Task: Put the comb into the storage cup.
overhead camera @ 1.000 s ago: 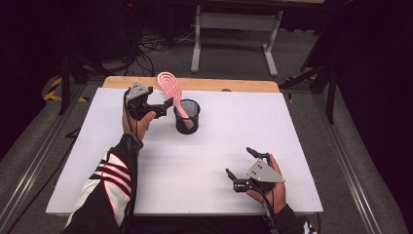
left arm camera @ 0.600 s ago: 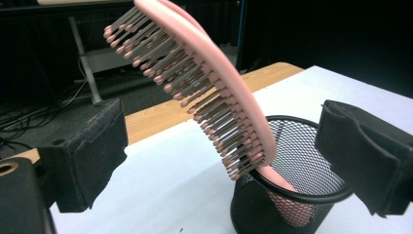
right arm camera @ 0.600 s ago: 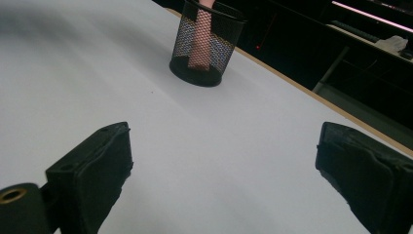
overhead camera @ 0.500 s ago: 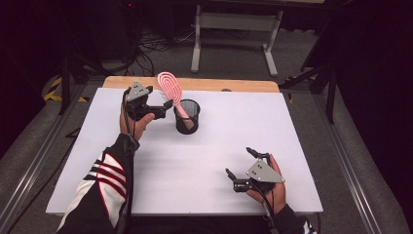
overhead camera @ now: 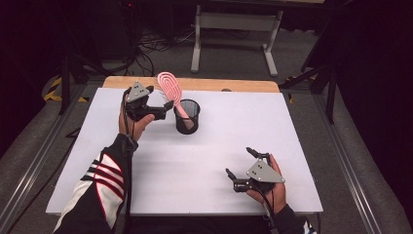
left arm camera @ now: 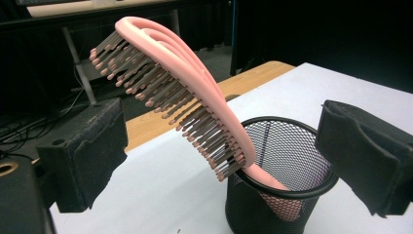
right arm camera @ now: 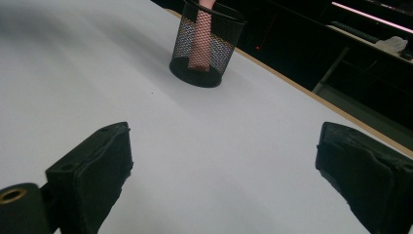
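A pink hairbrush (overhead camera: 171,90) (left arm camera: 185,102) stands handle-down in a black mesh cup (overhead camera: 187,116) (left arm camera: 280,180) (right arm camera: 205,44) near the back of the white table (overhead camera: 204,161). Its head leans out over the cup's left rim, bristles facing down-left. My left gripper (overhead camera: 163,108) (left arm camera: 219,156) is just left of the cup, open, its jaws wide on either side of the brush without touching it. My right gripper (overhead camera: 241,163) (right arm camera: 224,175) rests near the table's front right, open and holding nothing.
A bare wooden strip (overhead camera: 234,85) shows along the table's far edge. Beyond it stands a grey metal frame (overhead camera: 234,29) on a dark floor with cables. The wide white surface lies between the cup and my right gripper.
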Demonstrator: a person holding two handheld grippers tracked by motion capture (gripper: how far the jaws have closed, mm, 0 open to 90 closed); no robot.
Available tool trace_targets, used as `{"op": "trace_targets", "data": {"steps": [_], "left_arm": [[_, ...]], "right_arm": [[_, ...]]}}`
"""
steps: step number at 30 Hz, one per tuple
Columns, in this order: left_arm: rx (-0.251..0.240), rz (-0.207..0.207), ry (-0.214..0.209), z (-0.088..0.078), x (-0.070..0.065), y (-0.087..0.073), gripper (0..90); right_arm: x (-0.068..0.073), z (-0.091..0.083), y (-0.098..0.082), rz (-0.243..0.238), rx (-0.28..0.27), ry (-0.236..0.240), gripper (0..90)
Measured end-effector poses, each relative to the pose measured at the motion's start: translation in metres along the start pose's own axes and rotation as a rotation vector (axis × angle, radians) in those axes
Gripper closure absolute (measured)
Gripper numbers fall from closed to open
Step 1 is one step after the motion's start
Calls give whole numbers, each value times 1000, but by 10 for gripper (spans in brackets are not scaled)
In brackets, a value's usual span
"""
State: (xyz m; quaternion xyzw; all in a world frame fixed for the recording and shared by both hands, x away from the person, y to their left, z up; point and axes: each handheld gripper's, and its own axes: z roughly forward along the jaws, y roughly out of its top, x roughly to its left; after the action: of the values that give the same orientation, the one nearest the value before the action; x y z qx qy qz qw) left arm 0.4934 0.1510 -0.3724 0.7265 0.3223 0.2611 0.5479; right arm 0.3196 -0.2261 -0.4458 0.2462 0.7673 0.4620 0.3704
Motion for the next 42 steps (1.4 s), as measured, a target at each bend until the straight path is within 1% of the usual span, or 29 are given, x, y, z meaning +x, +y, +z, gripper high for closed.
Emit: {"op": "trace_targets", "data": {"steps": [7, 11, 15, 20, 26, 37, 42], "left_arm": [[-4, 10, -6, -3, -3, 0, 63], [-8, 24, -10, -4, -5, 0, 63], [-12, 27, -18, -6, -7, 1, 63], [-21, 47, -25, -11, -11, 3, 65], [-18, 70, -33, -14, -15, 4, 65], [-23, 96, -52, -19, -23, 6, 66], [-25, 102, -59, -20, -25, 6, 66]], "right_arm": [[0, 0, 0, 0, -4, -1, 69], [0, 0, 0, 1, -4, -1, 69], [0, 0, 0, 1, -5, -2, 69], [0, 0, 0, -1, -5, 0, 69], [0, 0, 0, 1, -6, 0, 69], [0, 0, 1, 3, -7, -1, 69], [0, -1, 1, 3, -7, -2, 69]]}}
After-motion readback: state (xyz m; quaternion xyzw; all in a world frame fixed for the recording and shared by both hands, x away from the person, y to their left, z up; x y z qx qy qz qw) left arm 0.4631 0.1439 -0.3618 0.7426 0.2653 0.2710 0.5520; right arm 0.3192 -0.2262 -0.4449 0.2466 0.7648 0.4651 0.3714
